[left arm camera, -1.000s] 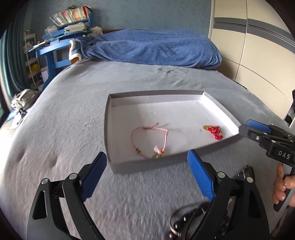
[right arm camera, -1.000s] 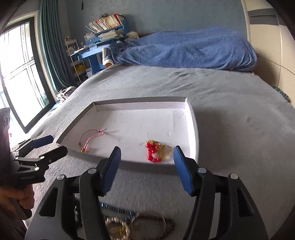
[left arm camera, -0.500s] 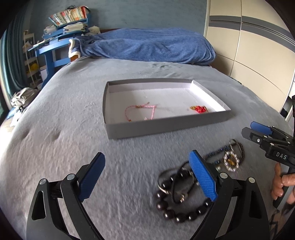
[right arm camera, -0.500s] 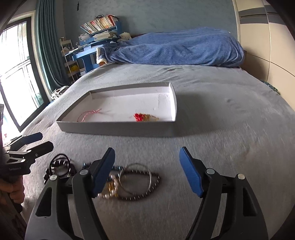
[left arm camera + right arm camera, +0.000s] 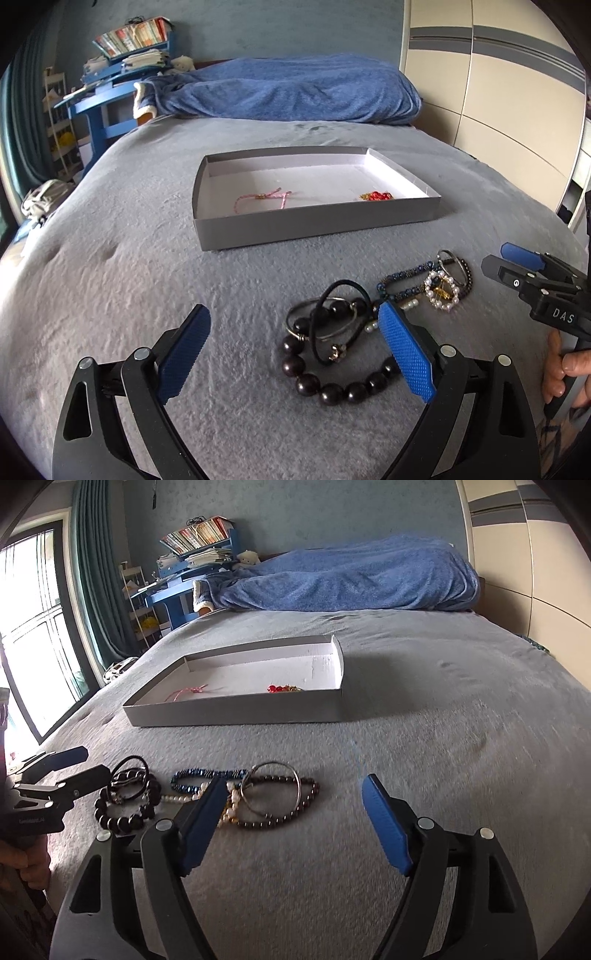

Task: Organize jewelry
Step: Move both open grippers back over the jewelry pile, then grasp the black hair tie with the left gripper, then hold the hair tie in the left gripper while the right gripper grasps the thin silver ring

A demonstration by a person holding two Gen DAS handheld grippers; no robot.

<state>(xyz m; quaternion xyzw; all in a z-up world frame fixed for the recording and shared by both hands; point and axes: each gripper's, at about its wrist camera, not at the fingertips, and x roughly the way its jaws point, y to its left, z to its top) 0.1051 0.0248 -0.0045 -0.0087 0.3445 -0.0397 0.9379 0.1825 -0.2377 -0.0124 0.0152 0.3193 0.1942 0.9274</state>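
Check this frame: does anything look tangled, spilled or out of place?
Yes. Several pieces lie in one overlapping heap on the grey bedspread, outside the shallow grey cardboard tray: a black hair elastic crosses the dark round-bead bracelet, beside a pearl ring brooch. Both grippers are open and empty.

- A blue blanket (image 5: pixel 288 88) is lying bunched at the far end of the bed (image 5: pixel 110 258).
- Books (image 5: pixel 199 535) are leaning on a blue desk (image 5: pixel 173 590).
- Green curtains (image 5: pixel 99 583) are hanging beside the window (image 5: pixel 33 627).
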